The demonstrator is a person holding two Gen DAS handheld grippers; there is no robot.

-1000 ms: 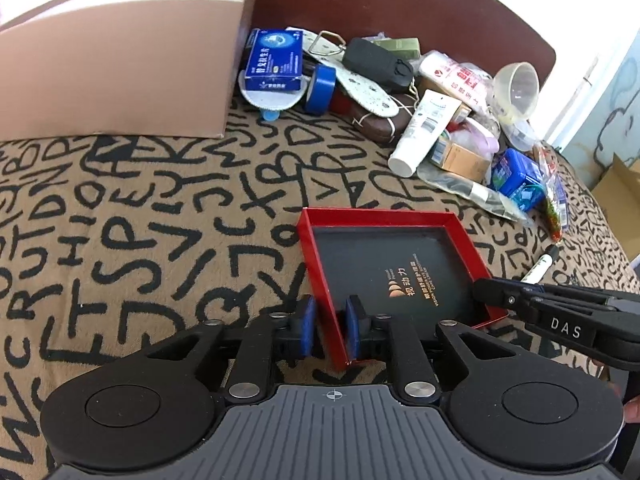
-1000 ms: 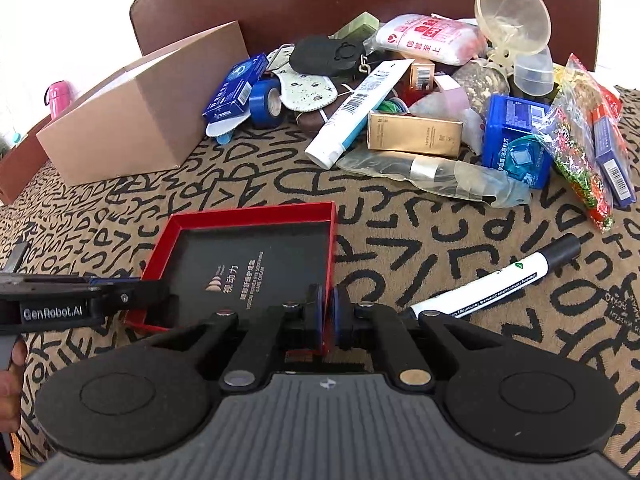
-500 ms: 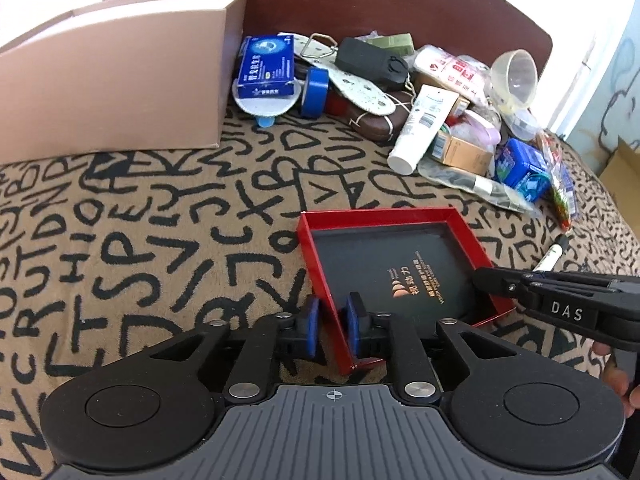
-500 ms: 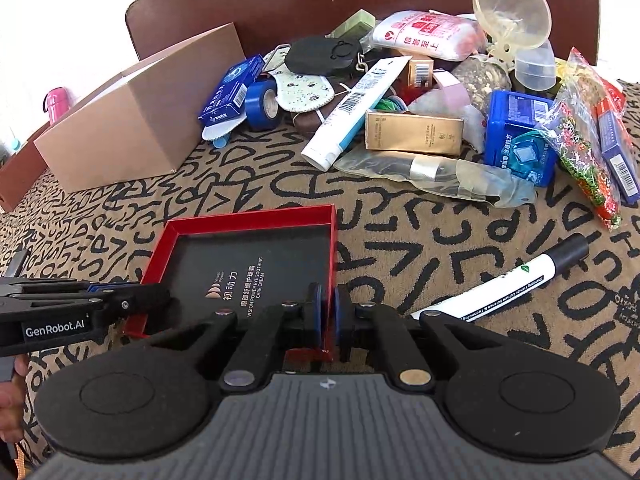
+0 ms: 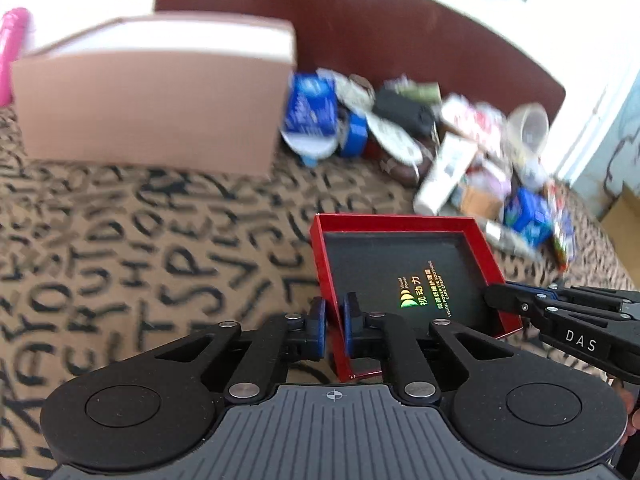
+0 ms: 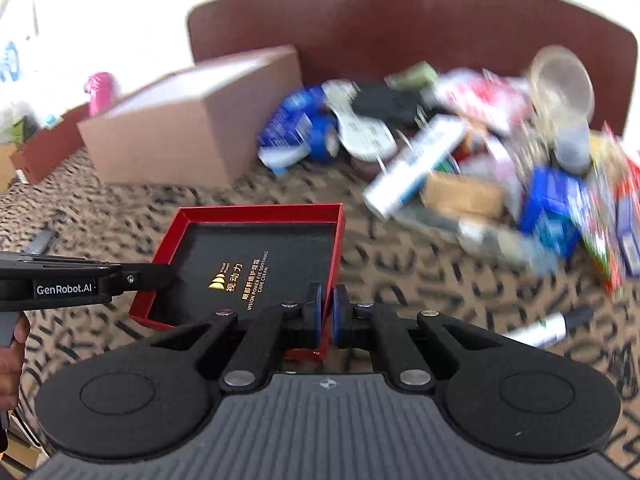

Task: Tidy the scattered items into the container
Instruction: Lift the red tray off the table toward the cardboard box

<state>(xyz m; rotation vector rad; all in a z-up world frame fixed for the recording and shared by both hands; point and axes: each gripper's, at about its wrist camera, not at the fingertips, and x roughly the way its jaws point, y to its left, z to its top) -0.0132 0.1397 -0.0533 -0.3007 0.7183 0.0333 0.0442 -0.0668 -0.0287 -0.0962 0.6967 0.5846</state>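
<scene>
Both tongs clamped on red tray: L gripper (image 5: 335,326) pinches the tray's (image 5: 320,248) left wall nr the near corner, blue pads (image 5: 319,320) either side of the rim; R gripper (image 6: 327,314) pinches the right wall (image 6: 338,248) same way, jaws narrow. Tray sits centre, above patterned cloth (image 5: 140,240), open side up, black inner w/ gold lettering, long axis running away from cams toward clutter pile (image 6: 460,152). Cardboard box (image 5: 152,108) far left. Marker (image 6: 550,326) on cloth, right of tray. Bkgd blurred.
</scene>
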